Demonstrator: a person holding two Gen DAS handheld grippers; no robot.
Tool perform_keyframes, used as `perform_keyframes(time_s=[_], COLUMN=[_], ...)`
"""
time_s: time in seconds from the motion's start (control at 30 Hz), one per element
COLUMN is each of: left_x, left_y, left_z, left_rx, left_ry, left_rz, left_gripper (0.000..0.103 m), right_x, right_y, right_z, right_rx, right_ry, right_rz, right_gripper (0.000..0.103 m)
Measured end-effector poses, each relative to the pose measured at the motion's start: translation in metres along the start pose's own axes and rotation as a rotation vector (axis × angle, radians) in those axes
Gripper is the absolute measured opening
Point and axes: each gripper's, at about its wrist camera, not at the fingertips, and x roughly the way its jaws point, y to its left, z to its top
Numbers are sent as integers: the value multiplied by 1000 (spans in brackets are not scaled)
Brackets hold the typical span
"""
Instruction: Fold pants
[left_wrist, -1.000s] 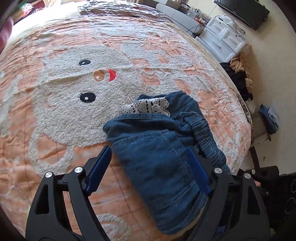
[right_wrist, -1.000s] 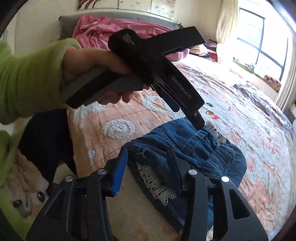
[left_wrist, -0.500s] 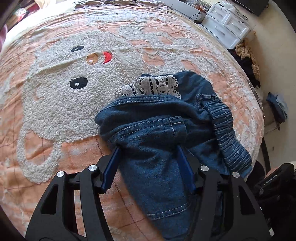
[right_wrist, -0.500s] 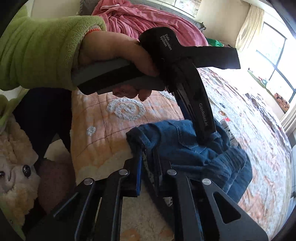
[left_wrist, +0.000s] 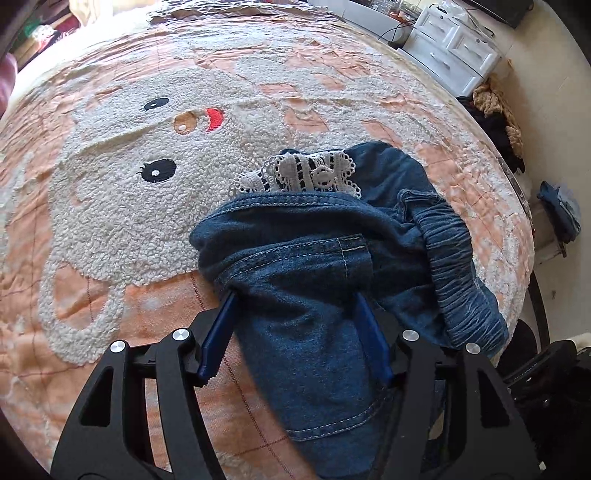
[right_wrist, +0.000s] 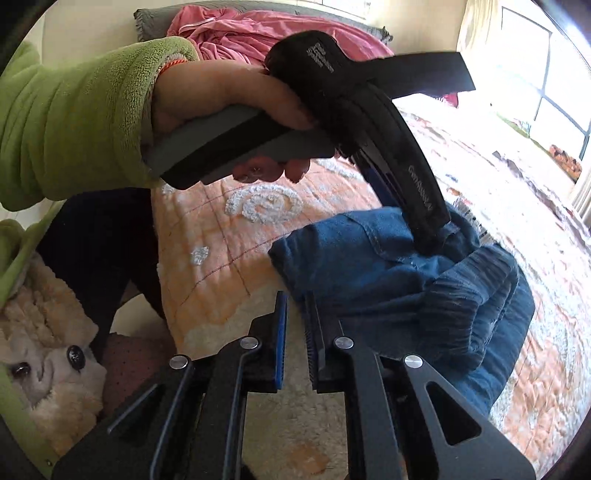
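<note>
Bedroom, peach quilted bed (left_wrist: 110, 387). Left tool (left_wrist: 295, 325) spread wide, straddling soft denim pants (left_wrist: 317, 288) bunched just ahead. Right tool (right_wrist: 295, 325) nearly clenched at their edge, grip unclear. Limp, light; grab elastic waistband (left_wrist: 454, 258) beyond.

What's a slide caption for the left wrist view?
Left gripper straddles bunched denim pants on bear-pattern quilt.

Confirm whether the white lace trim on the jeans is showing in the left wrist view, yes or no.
Yes: the white lace trim lies exposed at the far edge of the bunched jeans, against the blanket.
</note>
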Motion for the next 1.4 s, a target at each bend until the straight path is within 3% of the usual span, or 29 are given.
perform_keyframes(time_s=[0.07,0.17,0.3,0.5,0.67,0.8,0.87,0.9,0.93,0.97,1.17,1.4], left_x=[0,1,1,-2,-9,-14,-13,-10,-8,-5,-1,2], left_y=[1,1,2,5,7,8,8,8,8,9,12,10], left_z=[0,1,1,0,2,5,5,6,5,5,6,5], left_rx=[-4,-2,-10,-27,-41,-55,-61,-61,-62,-65,-66,-62], left_ry=[-1,-1,-2,-6,-14,-25,-23,-17,-12,-9,-1,-5], left_rz=[-3,-2,-12,-23,-30,-36,-40,-36,-33,-31,-42,-44], left_gripper=[54,54,54,55,55,55,55,55,55,55,58,60], right_x=[-3,-27,-51,-39,-30,-18,-15,-14,-11,-9,-22,-13], right_y=[0,-5,-26,-36,-36,-23,-23,-25,-26,-27,-23,-22], right_z=[1,5,13,21,20,17,17,17,18,16,1,-20], right_rx=[20,86,183,86,-34,-153,-175,-177,-176,-168,-147,-37], right_ry=[12,-74,-191,-113,-59,-12,-2,2,9,15,13,10], right_rz=[6,25,-38,-180,-208,-231,-239,-240,-236,-219,-142,-117], right_gripper=[10,11,26,34,50,50,48,42,30,8,5,9])
